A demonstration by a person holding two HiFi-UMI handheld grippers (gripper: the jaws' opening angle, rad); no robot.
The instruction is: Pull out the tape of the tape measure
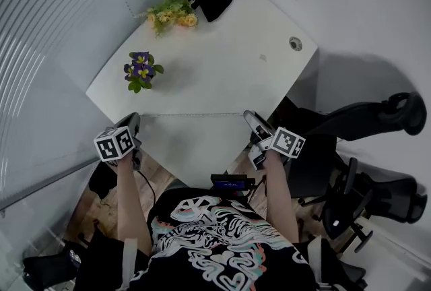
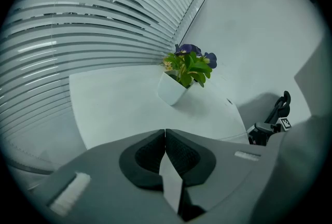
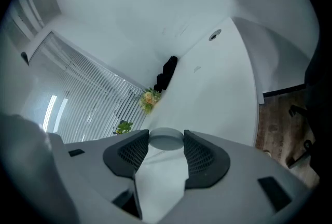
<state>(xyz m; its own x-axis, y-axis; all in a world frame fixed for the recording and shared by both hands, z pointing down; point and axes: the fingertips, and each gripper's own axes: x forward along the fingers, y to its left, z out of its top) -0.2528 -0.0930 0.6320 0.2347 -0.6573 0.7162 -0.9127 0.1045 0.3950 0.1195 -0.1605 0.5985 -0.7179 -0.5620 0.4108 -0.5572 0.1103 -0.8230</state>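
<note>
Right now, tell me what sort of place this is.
Likely an office: a white corner desk with a round cable hole, black swivel chairs beside it, and grey slatted window blinds.

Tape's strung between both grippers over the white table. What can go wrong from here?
1. The left gripper is shut, seemingly on the end of the thin pale tape. That thin pinch may slip and let the tape snap back.
2. The right gripper holds the round pale-grey tape measure case right at its jaw tips. More pull might pop it out.
3. The purple-flowered white pot stands just beyond the left gripper, and a stray swing could tip it.
</note>
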